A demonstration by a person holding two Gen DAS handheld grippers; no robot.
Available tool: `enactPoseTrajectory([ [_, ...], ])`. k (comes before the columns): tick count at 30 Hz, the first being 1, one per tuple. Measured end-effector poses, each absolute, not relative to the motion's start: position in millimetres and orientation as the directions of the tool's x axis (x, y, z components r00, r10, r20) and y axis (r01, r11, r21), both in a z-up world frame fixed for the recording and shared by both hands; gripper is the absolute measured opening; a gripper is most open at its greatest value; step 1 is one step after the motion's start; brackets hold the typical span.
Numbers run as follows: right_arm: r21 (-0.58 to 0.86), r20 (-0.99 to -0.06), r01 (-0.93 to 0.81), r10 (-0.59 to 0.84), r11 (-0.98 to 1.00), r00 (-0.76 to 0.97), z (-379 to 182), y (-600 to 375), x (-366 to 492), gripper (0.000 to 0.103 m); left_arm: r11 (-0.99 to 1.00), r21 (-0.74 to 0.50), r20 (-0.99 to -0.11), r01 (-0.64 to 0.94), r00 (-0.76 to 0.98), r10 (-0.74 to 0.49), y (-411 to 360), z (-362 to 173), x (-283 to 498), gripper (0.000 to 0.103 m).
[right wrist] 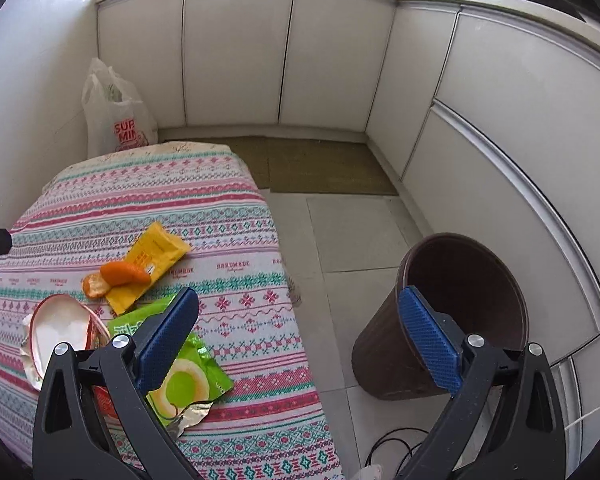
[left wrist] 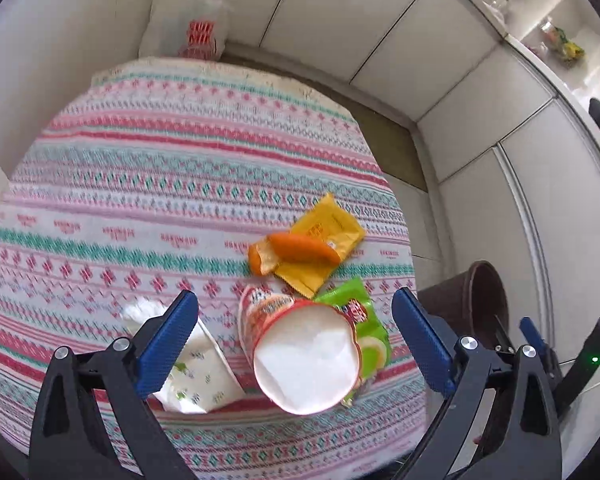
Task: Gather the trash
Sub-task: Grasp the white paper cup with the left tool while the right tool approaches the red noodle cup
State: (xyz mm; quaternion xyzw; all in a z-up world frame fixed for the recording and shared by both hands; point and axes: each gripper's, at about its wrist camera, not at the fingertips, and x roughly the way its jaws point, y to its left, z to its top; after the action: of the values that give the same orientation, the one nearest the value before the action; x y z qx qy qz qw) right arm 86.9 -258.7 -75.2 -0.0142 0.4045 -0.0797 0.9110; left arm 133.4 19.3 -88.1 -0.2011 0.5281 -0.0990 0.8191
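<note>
White kitchen cabinets [right wrist: 236, 52] wrap the corner behind my work area, with a white plastic bag [right wrist: 116, 116] slumped on the floor against the wall. In front of them sits the counter [left wrist: 172, 152], draped in a pink, white and teal patterned cloth. To its right, on the tiled floor, stands a dark brown bin [right wrist: 456, 312], tilted toward my right camera with its mouth open.

My left gripper [left wrist: 296, 344] hangs over the near end of the counter, jaws spread wide and holding nothing. Between them lies a red paper cup [left wrist: 300, 352] tipped on its side, its white inside facing me. My right gripper [right wrist: 300, 340] hovers off the counter's edge, jaws equally wide and empty; its right finger sits in front of the bin.

The rest of the trash is bunched near the cup: a crumpled white tissue pack [left wrist: 196, 372] just to its left, a green snack wrapper [right wrist: 184, 376] partly under it on the right, and beyond these a yellow wrapper [left wrist: 324, 248] with orange peel [left wrist: 300, 250] lying on top.
</note>
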Motion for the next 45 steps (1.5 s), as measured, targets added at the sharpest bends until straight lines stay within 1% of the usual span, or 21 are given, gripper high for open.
enactPoseTrajectory([
  [4,-0.06,-0.758,0.083,-0.1,0.995,0.645,-72.4,-246.7,83.1,0.096,0.879,-0.468,-0.843,-0.088,0.343,-0.415,23.7,-108.5,130.0,0.094],
  [9,-0.052,-0.779,0.028,-0.059,0.998,0.625,-74.8,-226.8,84.0,0.096,0.932,-0.352,-0.891,-0.087,0.337,-0.305,35.5,-109.1,121.5,0.094],
  [14,-0.069,-0.784,-0.026,-0.038,0.997,0.62,-78.4,-209.1,81.4,0.096,0.915,-0.364,-0.888,-0.173,0.362,-0.285,67.4,-110.9,112.5,0.094],
  [19,-0.057,-0.785,-0.051,-0.013,0.997,0.62,-80.3,-201.4,83.1,0.096,0.921,-0.312,-0.916,-0.233,0.33,-0.227,85.9,-127.9,106.3,0.094],
  [21,-0.045,-0.789,-0.061,0.002,0.997,0.614,-82.0,-198.6,86.1,0.096,0.906,-0.337,-0.917,-0.255,0.308,-0.254,92.7,-138.3,102.9,0.094],
  [25,-0.006,-0.802,-0.091,0.049,0.996,0.596,-85.3,-188.7,90.8,0.096,0.821,-0.439,-0.895,-0.365,0.264,-0.361,110.3,-171.6,94.0,0.094],
  [27,0.01,-0.805,-0.109,0.073,0.994,0.589,-86.4,-181.6,91.8,0.096,0.805,-0.455,-0.89,-0.381,0.215,-0.402,106.0,-187.2,92.0,0.093],
  [30,0.005,-0.806,-0.133,0.083,0.991,0.587,-88.1,-170.7,93.5,0.096,0.789,-0.49,-0.872,-0.371,0.197,-0.448,94.5,-196.9,91.6,0.089],
  [33,0.009,-0.81,-0.148,0.094,0.989,0.579,-91.2,-163.2,96.8,0.096,0.793,-0.486,-0.874,-0.366,0.21,-0.439,87.8,-200.1,92.8,0.083],
  [34,0.015,-0.812,-0.151,0.1,0.988,0.575,-92.1,-162.2,97.8,0.096,0.792,-0.489,-0.872,-0.365,0.211,-0.441,86.1,-201.3,93.9,0.079],
  [36,0.034,-0.818,-0.158,0.118,0.987,0.563,-94.4,-161.1,100.2,0.096,0.791,-0.5,-0.866,-0.354,0.212,-0.453,81.0,-203.7,96.4,0.074],
  [38,0.06,-0.826,-0.164,0.141,0.985,0.546,-97.3,-160.2,103.3,0.096,0.801,-0.501,-0.865,-0.327,0.209,-0.456,74.4,-203.4,99.4,0.047],
  [40,0.093,-0.834,-0.17,0.17,0.981,0.524,-100.5,-159.4,106.2,0.096,0.806,-0.509,-0.86,-0.301,0.213,-0.464,71.0,-201.6,100.8,0.027],
  [43,0.139,-0.849,-0.197,0.219,0.97,0.48,-106.9,-154.3,108.6,0.096,0.811,-0.519,-0.851,-0.27,0.256,-0.459,72.1,-192.8,100.4,0.027],
  [45,0.117,-0.855,-0.21,0.206,0.971,0.476,-110.2,-149.7,108.0,0.096,0.812,-0.531,-0.838,-0.245,0.297,-0.458,75.0,-180.2,98.5,0.027],
])
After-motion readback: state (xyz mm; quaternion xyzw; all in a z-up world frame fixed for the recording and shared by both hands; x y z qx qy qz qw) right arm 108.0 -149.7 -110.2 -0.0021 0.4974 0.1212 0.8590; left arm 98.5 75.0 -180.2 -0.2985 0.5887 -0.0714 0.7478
